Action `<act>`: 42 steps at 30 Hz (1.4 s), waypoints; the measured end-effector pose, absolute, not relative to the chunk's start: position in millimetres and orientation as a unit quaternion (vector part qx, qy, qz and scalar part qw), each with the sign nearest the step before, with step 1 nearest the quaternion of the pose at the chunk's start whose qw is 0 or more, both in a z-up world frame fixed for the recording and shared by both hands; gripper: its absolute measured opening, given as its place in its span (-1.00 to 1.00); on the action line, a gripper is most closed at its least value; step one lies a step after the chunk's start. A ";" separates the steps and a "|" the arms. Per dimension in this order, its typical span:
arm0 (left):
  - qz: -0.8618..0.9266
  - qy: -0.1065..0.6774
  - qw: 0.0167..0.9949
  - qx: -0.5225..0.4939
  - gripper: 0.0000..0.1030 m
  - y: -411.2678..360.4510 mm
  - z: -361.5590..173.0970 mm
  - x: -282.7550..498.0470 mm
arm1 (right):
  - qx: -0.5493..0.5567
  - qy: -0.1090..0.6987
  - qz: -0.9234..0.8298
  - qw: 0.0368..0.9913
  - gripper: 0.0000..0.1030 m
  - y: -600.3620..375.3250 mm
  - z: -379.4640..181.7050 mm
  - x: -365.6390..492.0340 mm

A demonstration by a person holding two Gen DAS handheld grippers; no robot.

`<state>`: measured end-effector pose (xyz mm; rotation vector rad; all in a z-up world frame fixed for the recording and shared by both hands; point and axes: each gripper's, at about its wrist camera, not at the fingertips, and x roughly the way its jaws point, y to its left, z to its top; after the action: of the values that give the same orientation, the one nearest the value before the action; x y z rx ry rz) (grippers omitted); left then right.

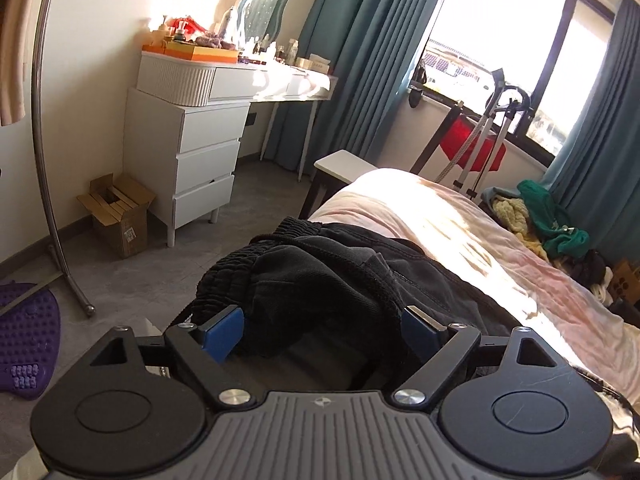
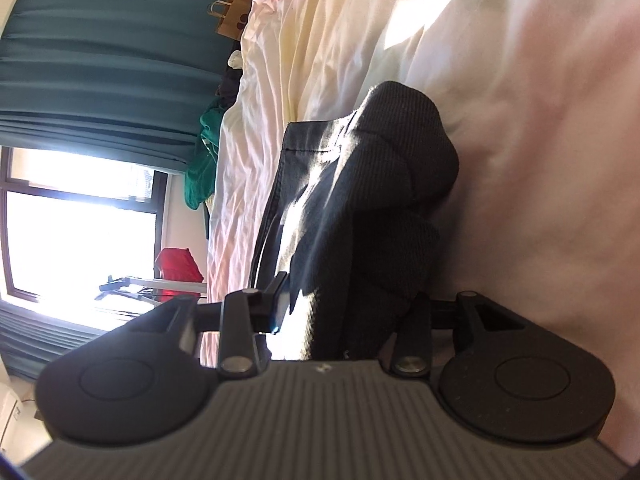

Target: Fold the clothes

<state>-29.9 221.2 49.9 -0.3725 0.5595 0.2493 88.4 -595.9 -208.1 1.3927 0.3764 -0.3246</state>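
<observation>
Lower centre of both views: black garment bundled on the bed, fold not finished.

Lower centre of the left wrist view, the black garment point(image 1: 320, 272) lies bunched near the bed's edge, elastic waistband uppermost; judged from its lumpy, uneven layers, at most a rough first fold is made, and flattening and further folds remain. The left gripper point(image 1: 322, 330) stands wide, its blue pads point(image 1: 222, 334) clear of the cloth that lies between them. The right gripper point(image 2: 348, 304) is partly open around the garment point(image 2: 360, 200); one finger is hidden by cloth, so pressure on it cannot be confirmed. The bed sheet point(image 1: 460, 220), pale pink and creased, carries strong sun patches. Outward: white drawer unit point(image 1: 200, 160) at left, teal curtains point(image 1: 360, 60) at upper centre, window point(image 1: 500, 40) at upper right, green clothing pile point(image 1: 556, 220) at right.
</observation>
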 end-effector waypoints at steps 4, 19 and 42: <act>0.126 0.258 0.949 -0.128 0.73 184.3 70.3 -28.5 | 0.598 0.186 -0.160 0.763 -0.33 -596.5 -202.7 98.8; -0.011 0.281 0.958 0.053 0.89 -28.6 25.7 70.4 | 0.521 0.181 -0.188 0.813 -0.72 -594.0 -177.2 99.0; -0.004 0.334 0.939 0.076 0.90 -28.3 -72.1 121.6 | 0.476 0.200 -0.214 0.829 -0.73 -593.0 -174.6 105.3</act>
<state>121.6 -28.3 -72.1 0.1559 0.6820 -0.0091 105.3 -593.0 -174.6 1.0096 0.4250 -0.4536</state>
